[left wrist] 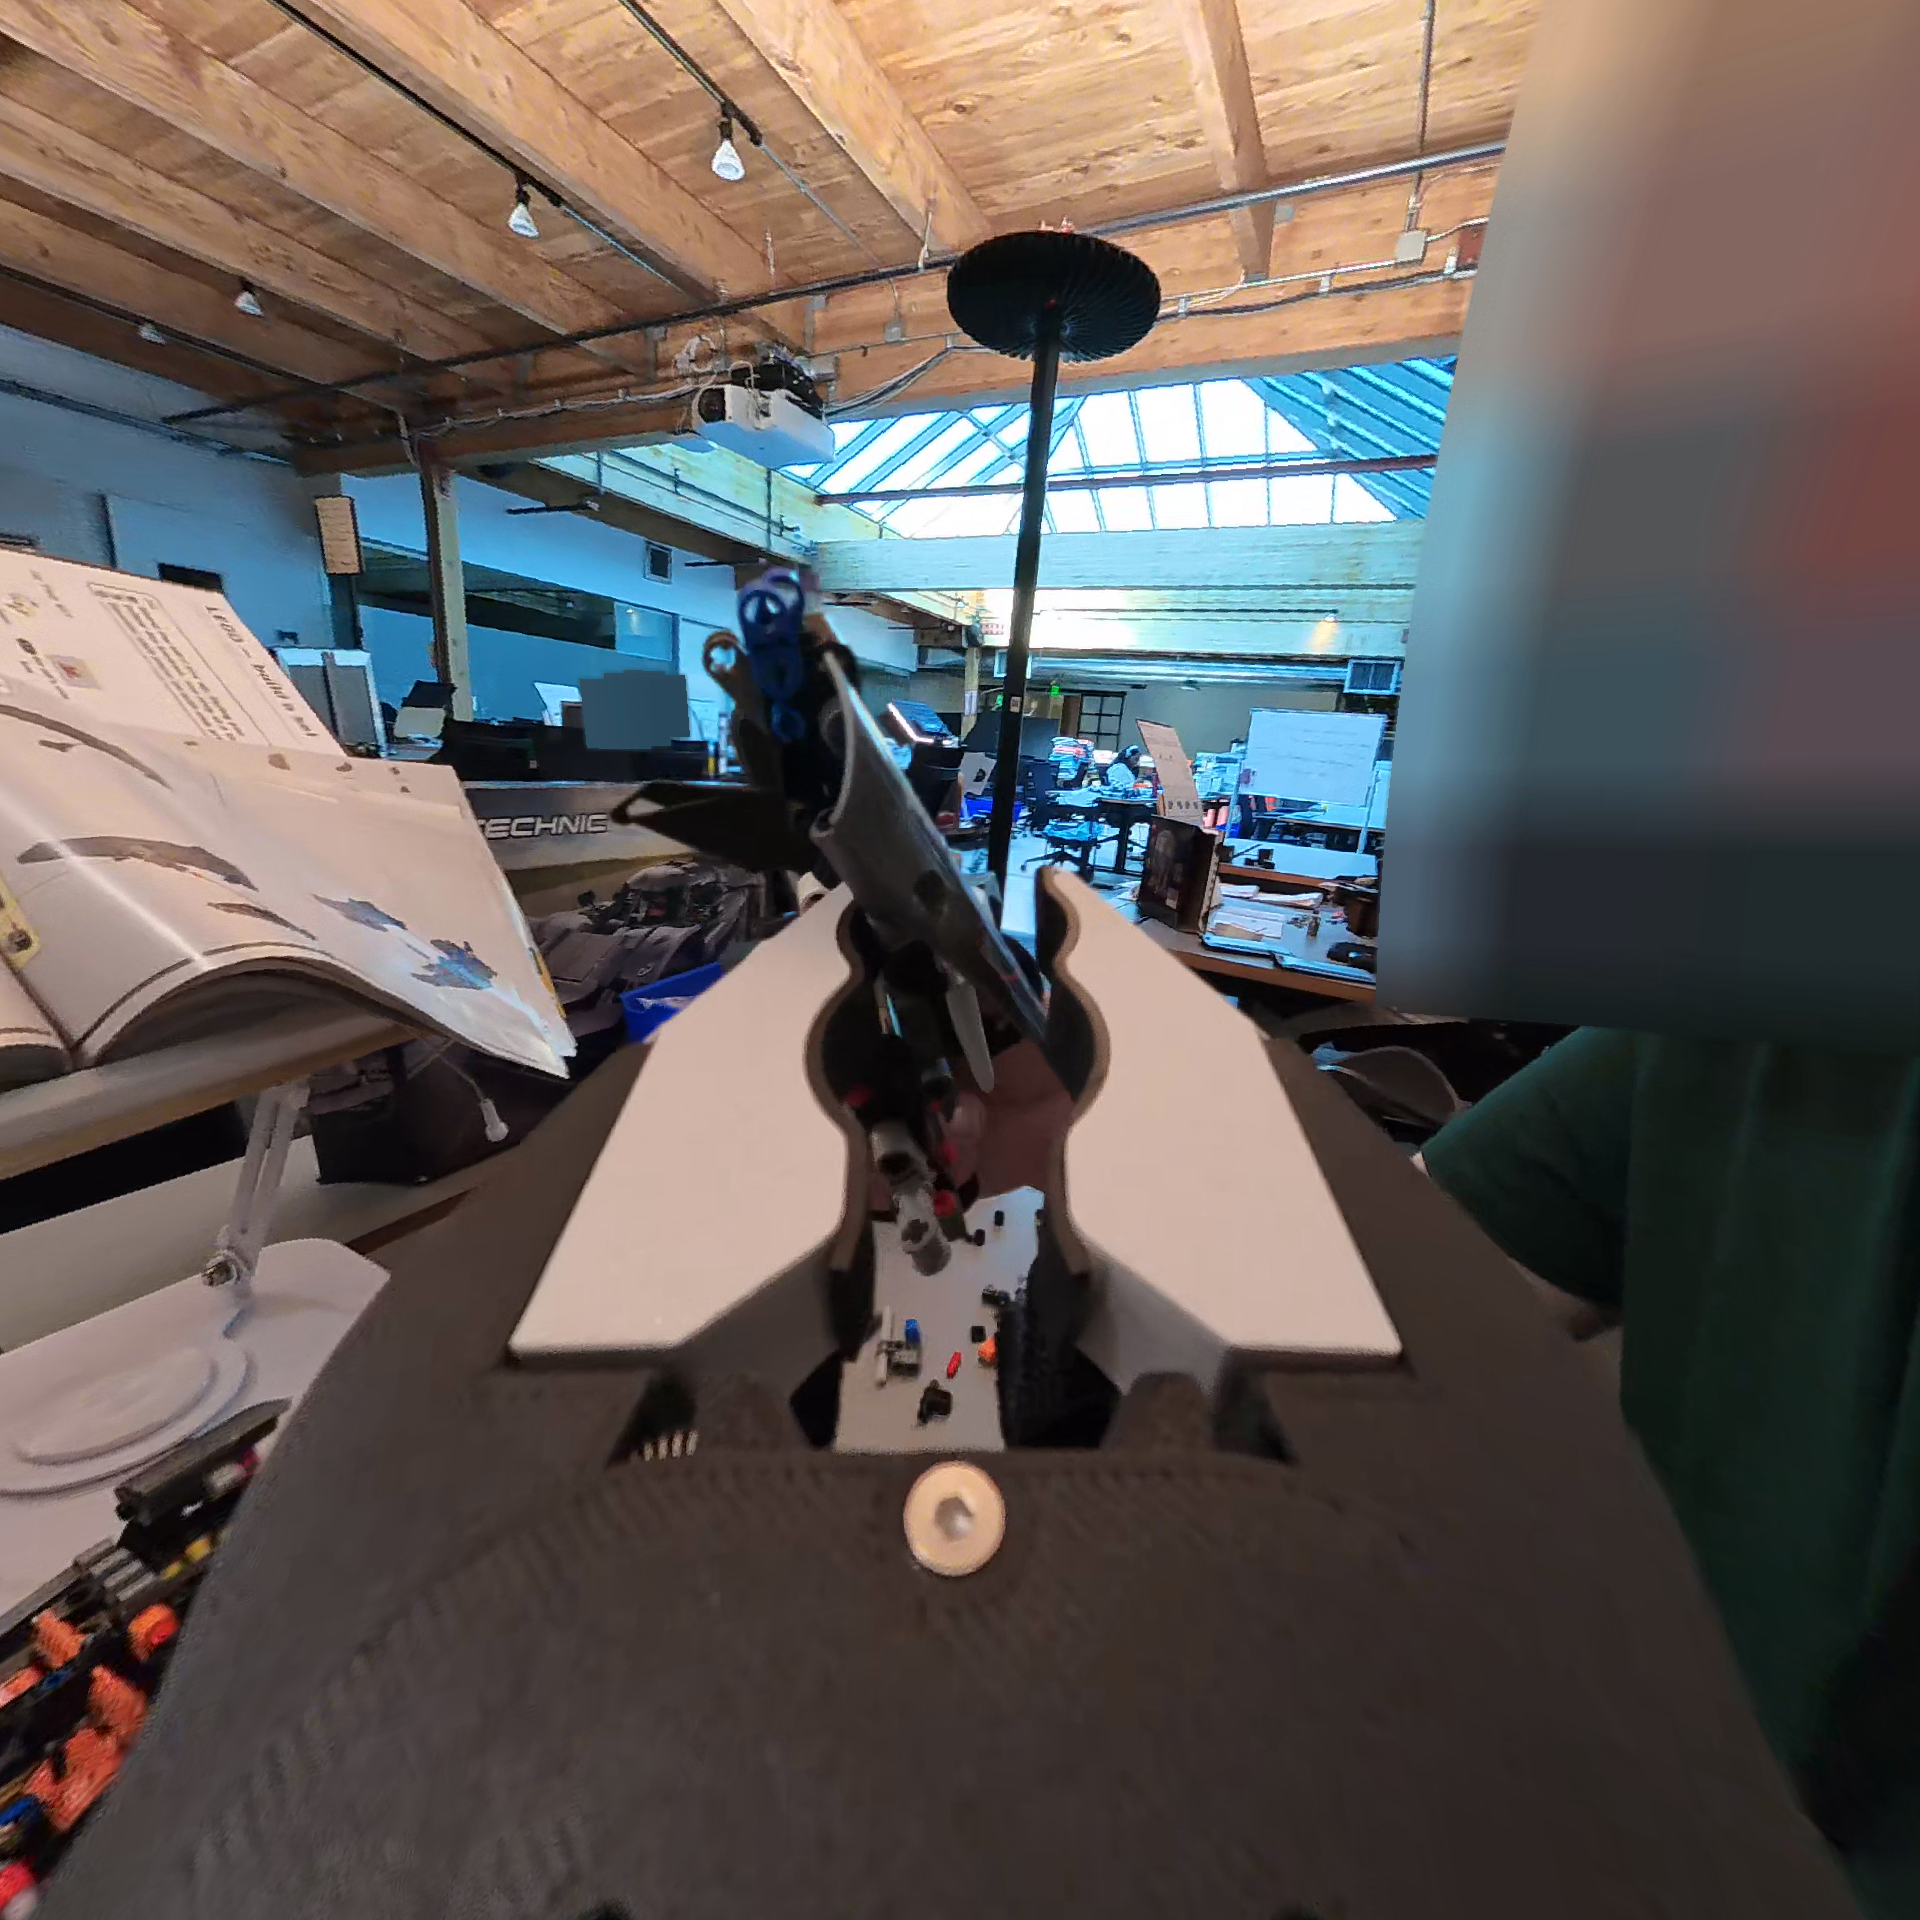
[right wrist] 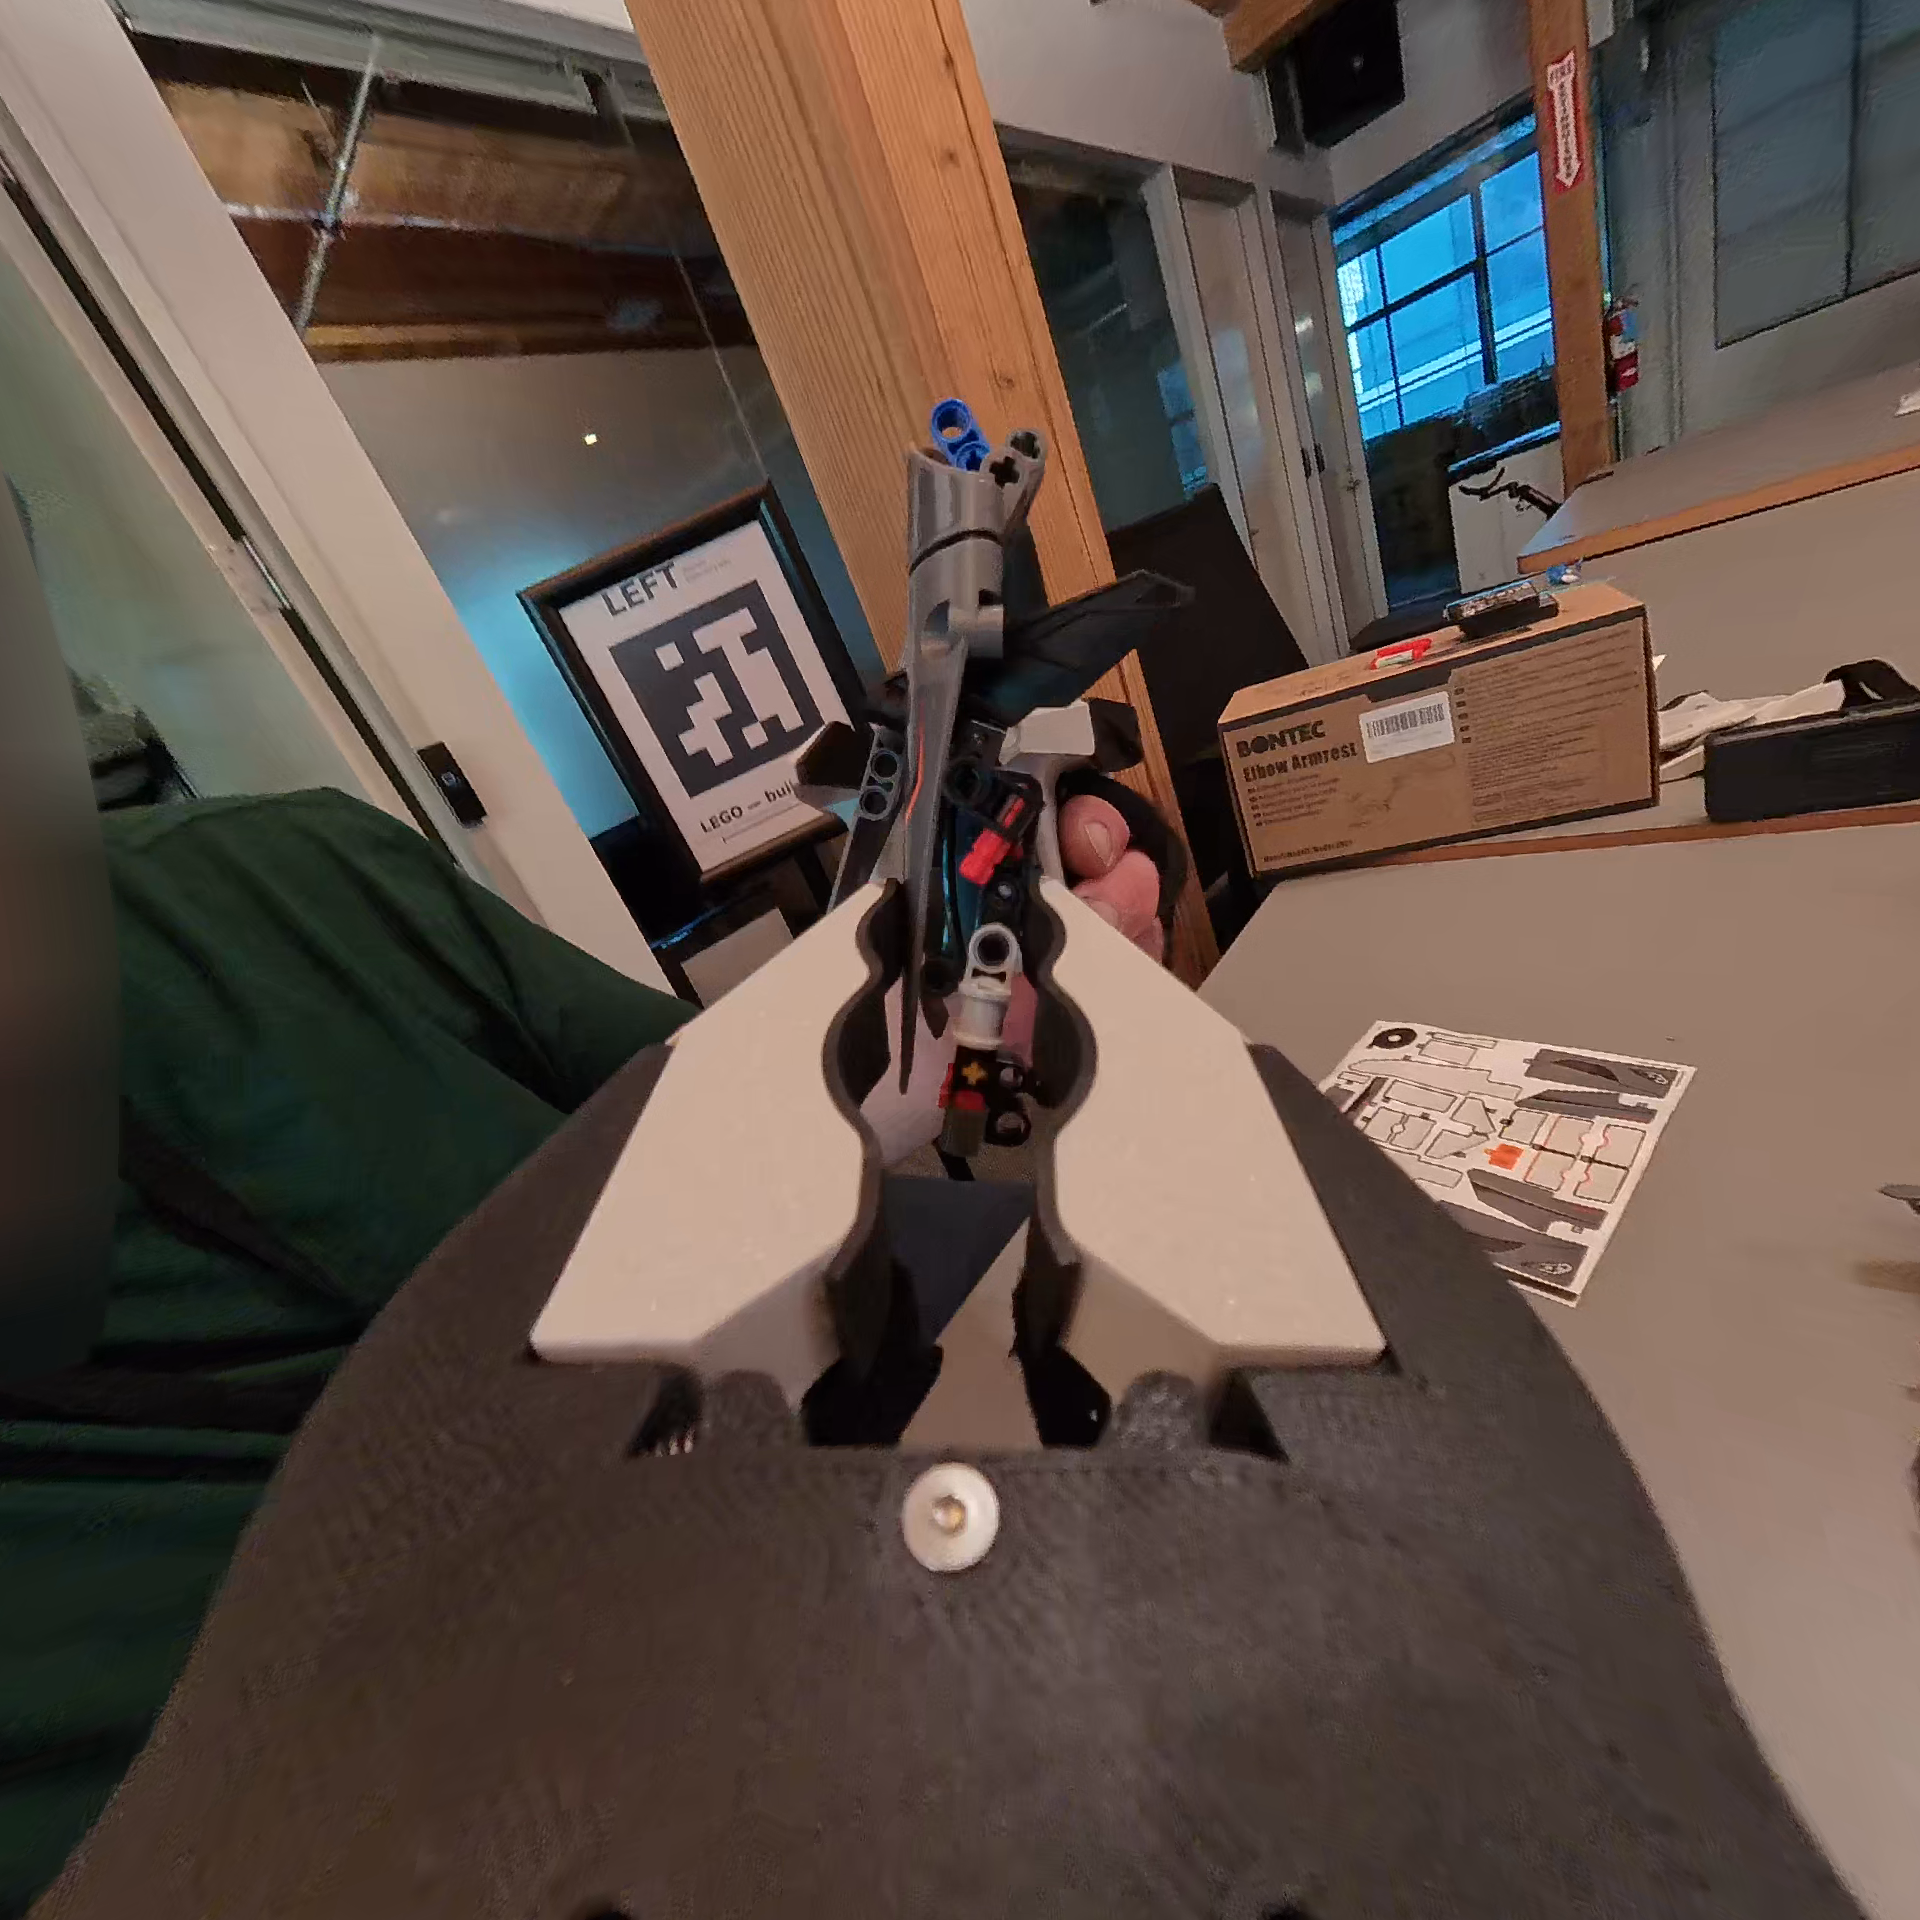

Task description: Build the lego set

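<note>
A partly built lego assembly of grey, black and blue technic parts with red pins is held up in the air, tilted. My left gripper has its white fingers closed around the assembly's lower part. In the right wrist view the same assembly stands nearly upright between the fingers of my right gripper, which grips its lower end. Beyond it a hand on the other gripper's handle shows. The contact points are hidden by the fingers.
An open instruction book rests on a white stand at left, with the lego box behind it. Loose orange and black parts lie at lower left. A sticker sheet and a cardboard box are on the grey table. A green sleeve is at left. My two grippers' fingertips are within a few centimetres of each other.
</note>
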The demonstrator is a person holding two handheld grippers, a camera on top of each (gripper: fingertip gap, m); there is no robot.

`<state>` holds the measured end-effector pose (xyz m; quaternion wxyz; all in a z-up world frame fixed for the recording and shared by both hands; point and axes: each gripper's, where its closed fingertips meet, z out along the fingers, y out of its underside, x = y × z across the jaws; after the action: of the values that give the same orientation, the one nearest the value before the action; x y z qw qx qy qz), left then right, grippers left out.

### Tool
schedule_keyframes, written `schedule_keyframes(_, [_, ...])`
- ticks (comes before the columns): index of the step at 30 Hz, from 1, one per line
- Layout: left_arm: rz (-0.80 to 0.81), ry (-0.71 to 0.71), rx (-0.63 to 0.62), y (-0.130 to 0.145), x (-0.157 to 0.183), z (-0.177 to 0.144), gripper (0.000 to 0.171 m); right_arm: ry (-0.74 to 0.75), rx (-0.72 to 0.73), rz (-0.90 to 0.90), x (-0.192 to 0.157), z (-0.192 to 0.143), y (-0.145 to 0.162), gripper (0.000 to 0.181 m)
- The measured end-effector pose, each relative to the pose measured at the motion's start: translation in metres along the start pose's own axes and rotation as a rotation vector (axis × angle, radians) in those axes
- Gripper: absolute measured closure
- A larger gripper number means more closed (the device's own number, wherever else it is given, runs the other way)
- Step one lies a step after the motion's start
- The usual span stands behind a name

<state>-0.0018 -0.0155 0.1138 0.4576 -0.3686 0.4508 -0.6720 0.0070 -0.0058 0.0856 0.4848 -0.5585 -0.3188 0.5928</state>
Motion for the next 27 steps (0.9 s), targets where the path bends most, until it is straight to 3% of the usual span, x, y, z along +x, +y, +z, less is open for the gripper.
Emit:
schedule_keyframes(18, [0.053,-0.193,-0.025,0.003,-0.021,-0.003,0.136,0.056,0.115,0.046,0.017,-0.003,-0.010,0.162])
schedule_keyframes(20, [0.066,-0.233,-0.048,0.006,-0.026,-0.005,0.125,0.062,0.117,0.031,0.016,-0.004,-0.012,0.162])
schedule_keyframes(27, [0.034,-0.230,-0.025,0.002,-0.031,-0.011,0.123,0.038,0.113,0.035,0.012,-0.001,-0.011,0.163])
